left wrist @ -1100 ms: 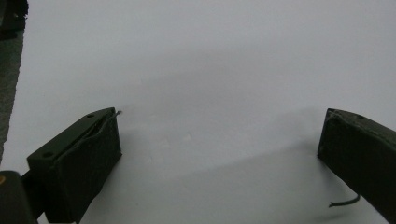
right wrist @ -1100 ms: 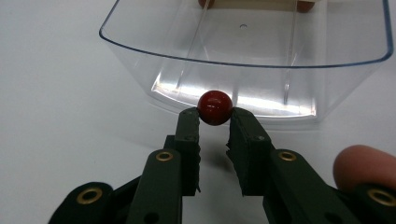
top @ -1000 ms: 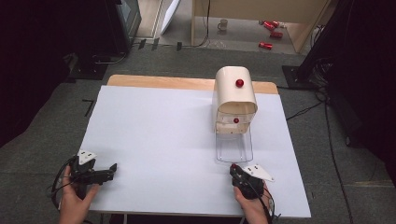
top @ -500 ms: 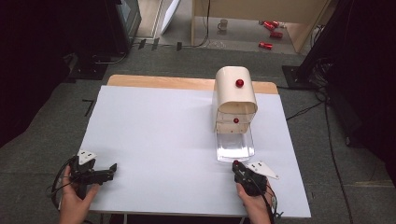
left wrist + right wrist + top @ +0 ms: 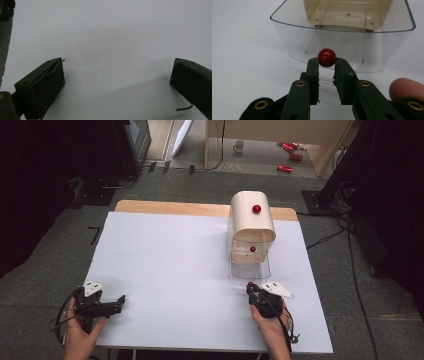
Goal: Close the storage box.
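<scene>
A cream box with a rounded top and a red knob stands at the table's far right. A clear plastic drawer sticks out of its base toward me. My right gripper is shut on the drawer's small red ball knob, with one jaw on each side of it. The drawer's clear front wall rises just behind the ball. My left gripper rests open near the front left of the white table, with nothing between its wide-set jaws.
A second red knob sits on the box's inner front. The wooden table edge runs along the back. Cables and red cans lie on the floor beyond.
My right gripper has moved forward toward the box with the red knob in it, and the clear drawer has slid partly inward. The left gripper has stayed put.
</scene>
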The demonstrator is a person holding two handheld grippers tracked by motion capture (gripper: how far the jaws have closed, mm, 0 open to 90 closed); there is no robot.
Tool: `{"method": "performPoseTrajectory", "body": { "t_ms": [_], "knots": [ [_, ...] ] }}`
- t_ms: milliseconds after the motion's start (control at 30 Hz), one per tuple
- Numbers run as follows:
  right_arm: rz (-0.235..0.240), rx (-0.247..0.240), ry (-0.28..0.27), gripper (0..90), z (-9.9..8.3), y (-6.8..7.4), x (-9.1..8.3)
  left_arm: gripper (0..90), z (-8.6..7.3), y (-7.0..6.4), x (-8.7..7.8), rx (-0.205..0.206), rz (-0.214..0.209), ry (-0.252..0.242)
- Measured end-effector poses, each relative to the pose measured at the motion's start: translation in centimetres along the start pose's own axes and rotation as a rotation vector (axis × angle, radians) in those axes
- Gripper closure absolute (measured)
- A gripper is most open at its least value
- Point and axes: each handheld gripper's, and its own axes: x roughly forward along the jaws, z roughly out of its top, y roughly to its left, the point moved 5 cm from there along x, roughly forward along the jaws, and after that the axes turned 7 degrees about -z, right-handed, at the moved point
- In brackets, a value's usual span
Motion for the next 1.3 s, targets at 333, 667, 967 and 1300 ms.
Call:
{"method": "performPoseTrajectory", "body": {
  "t_ms": [333, 667, 967, 1300],
  "knots": [
    [-0.007, 0.002, 0.008, 75.6, 1.1, -0.2, 1.5, 0.0, 0.0, 0.0, 0.0, 0.0, 0.0, 0.0],
    [-0.015, -0.002, 0.012, 75.6, 1.9, -0.4, 2.6, 0.0, 0.0, 0.0, 0.0, 0.0, 0.0, 0.0],
    [-0.025, -0.009, 0.013, 75.6, 2.6, -0.5, 3.5, 0.0, 0.0, 0.0, 0.0, 0.0, 0.0, 0.0],
    [-0.035, -0.014, 0.01, 75.7, 3.1, -0.7, 4.3, 0.0, 0.0, 0.0, 0.0, 0.0, 0.0, 0.0]
  ]
}}
